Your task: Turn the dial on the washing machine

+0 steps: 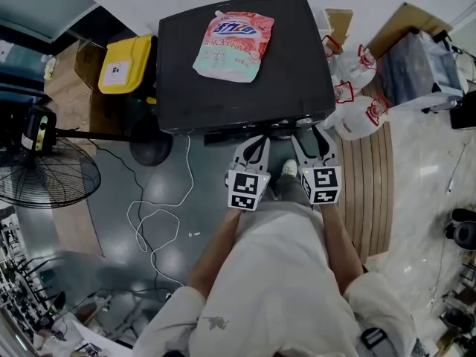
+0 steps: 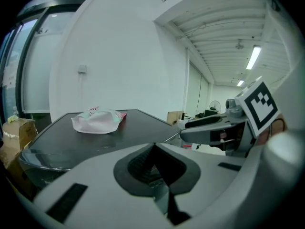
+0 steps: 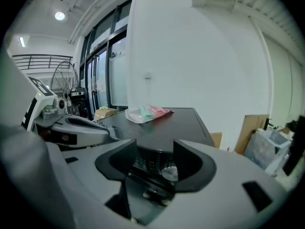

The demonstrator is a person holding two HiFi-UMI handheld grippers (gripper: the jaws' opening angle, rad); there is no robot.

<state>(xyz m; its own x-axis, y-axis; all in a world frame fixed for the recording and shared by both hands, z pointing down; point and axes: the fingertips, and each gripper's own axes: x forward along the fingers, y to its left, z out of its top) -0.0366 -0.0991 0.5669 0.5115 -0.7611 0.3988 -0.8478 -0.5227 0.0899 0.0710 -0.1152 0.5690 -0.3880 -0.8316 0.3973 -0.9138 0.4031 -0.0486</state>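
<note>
Small silver round dial (image 3: 169, 172) on black washing machine (image 1: 245, 99) front panel, framed between right gripper (image 3: 155, 152) jaws: apart, not touching. Left gripper (image 2: 153, 147) jaws together, empty. Risk: off-centre closing, pads slip off smooth knob.

My head view is evenly lit and sharp, with a dull sheen on the dark washing machine (image 1: 186, 88) top. Both gripper views bulge like fisheyes, with black corners and a soft near foreground. A strip light (image 2: 253, 57) glares in the left one; pale windows (image 3: 102, 70) brighten the right one.
</note>
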